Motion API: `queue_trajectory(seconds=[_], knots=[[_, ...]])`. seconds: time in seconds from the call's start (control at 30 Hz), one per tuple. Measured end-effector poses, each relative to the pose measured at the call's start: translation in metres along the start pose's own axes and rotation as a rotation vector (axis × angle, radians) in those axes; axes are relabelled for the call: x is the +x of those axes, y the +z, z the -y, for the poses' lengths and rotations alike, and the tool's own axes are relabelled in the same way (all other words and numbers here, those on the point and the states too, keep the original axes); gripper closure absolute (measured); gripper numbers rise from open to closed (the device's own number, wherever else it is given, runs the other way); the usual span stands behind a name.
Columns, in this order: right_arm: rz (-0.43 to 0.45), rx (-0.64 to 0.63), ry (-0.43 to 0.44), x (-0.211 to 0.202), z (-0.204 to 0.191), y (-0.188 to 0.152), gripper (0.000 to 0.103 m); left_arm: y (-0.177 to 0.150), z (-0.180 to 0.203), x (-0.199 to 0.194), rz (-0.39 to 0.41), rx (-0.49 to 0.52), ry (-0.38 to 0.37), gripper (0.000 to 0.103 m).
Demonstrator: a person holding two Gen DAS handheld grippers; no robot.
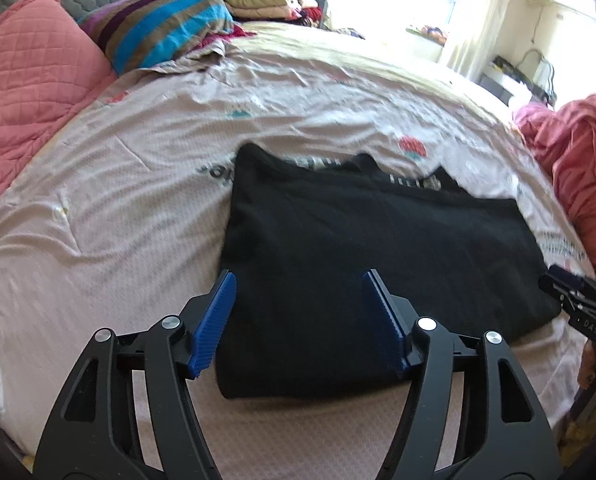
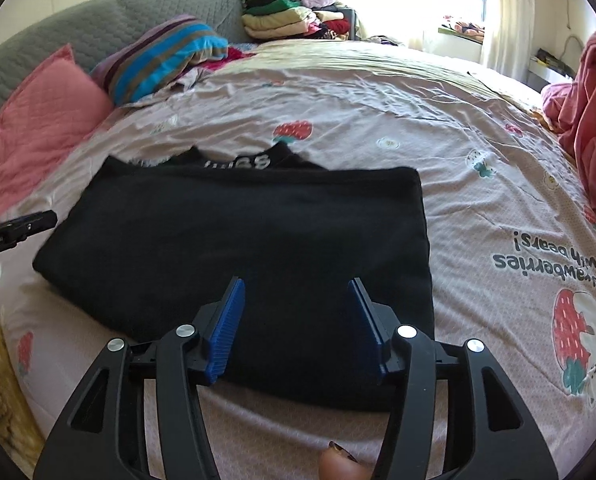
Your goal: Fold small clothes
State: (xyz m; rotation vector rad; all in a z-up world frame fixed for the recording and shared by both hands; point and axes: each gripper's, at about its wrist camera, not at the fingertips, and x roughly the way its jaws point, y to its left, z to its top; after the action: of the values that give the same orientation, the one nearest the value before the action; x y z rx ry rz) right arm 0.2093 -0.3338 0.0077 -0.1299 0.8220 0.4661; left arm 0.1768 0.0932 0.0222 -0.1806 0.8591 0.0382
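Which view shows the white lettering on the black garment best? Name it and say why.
The right wrist view: the white lettering along the black garment's far edge is sharp there, though upside down. The left wrist view shows it blurred and unreadable.

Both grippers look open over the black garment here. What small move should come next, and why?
Probably lower both and pinch the near edge. The black garment lies partly folded on the bedsheet, and the left hand-held gripper and right hand-held gripper are open, holding nothing.

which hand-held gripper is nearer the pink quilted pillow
Left. The left hand-held gripper is over the black garment's pillow-side end; the right hand-held gripper is over the end away from the pink quilted pillow.
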Motion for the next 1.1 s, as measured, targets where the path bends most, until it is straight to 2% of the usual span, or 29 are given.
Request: queue_trajectory(seconds=[0.23,0.43,0.7,0.93,1.1], knots=[[-0.057,0.001,-0.009,0.005,-0.005,-0.017,0.050,-0.021,0.010,0.012,-0.060,0.039,0.012,0.045],[-0.124,0.029,-0.042,0.013,0.003,-0.033,0.050,-0.034,0.004,0.013,-0.076,0.010,-0.011,0.043],[-0.117,0.050,-0.044,0.009,0.005,-0.042,0.047,-0.039,0.004,0.011,-0.074,0.005,-0.010,0.042],[-0.116,0.058,-0.041,0.004,0.005,-0.044,0.044,-0.042,0.006,0.006,-0.073,0.015,-0.003,0.037],[-0.111,0.064,-0.032,-0.001,0.005,-0.045,0.035,-0.045,0.006,0.001,-0.076,0.011,-0.003,0.034]])
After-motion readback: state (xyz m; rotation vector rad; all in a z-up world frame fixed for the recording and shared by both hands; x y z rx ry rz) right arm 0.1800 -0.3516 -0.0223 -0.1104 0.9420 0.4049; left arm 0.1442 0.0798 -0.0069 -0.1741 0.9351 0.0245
